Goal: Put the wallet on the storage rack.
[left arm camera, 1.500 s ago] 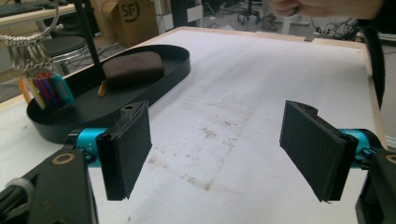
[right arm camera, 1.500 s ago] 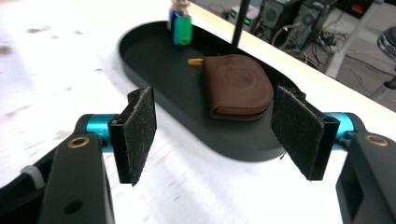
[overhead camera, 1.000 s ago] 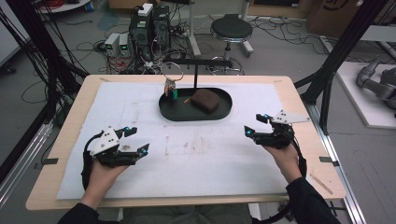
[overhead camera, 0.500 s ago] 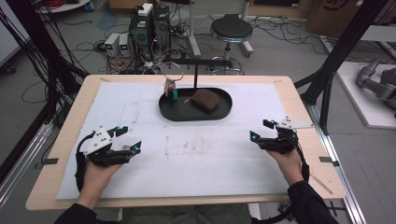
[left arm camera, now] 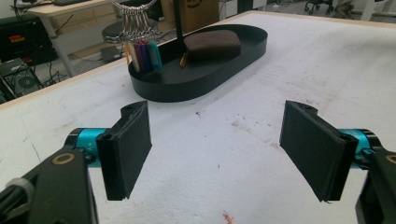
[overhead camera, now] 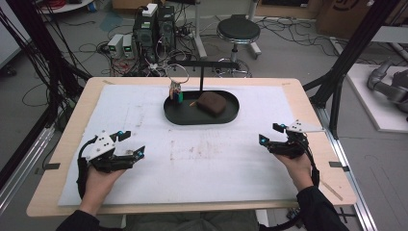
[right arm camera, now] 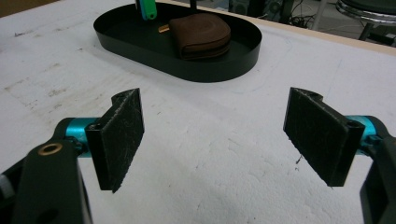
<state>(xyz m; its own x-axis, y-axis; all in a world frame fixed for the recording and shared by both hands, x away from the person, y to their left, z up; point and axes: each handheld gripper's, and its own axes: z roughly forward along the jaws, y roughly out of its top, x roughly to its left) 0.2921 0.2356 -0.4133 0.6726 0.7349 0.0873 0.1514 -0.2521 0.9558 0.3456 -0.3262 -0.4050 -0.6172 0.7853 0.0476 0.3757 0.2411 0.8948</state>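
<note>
- Two tools sit at the near edge of the worktop (overhead camera: 72, 144), one in each of the person's hands, well apart from each other.
- The left tool (overhead camera: 129, 144) is at the near left, resting low over the white sheet (overhead camera: 211, 159); its jaws stand wide with nothing between them, as the left gripper view shows plainly.
- The right tool (overhead camera: 270, 134) is at the near right, also low over the sheet; its jaws have just been opening and now stand wide, with nothing between them.
- Both tools point toward the far middle of the worktop, where the things lie.
- One black oval tray (overhead camera: 201, 118) sits at the far middle of the sheet, well apart from both tools.
- In the tray lies one brown pouch (overhead camera: 211, 103), on the right half, flat on the tray floor.
- Just left of the pouch lies one small brass-coloured piece (right arm camera: 163, 28), too small to tell what it is.
- One black stand (overhead camera: 201, 72) rises from the tray, with a bar across its top.
- One ring of keys (left arm camera: 141, 51) with coloured tags hangs at the tray's left end, its tags reaching down to the tray floor.
- Beyond the worktop stands one round stool (overhead camera: 238, 30) on the floor.
</note>
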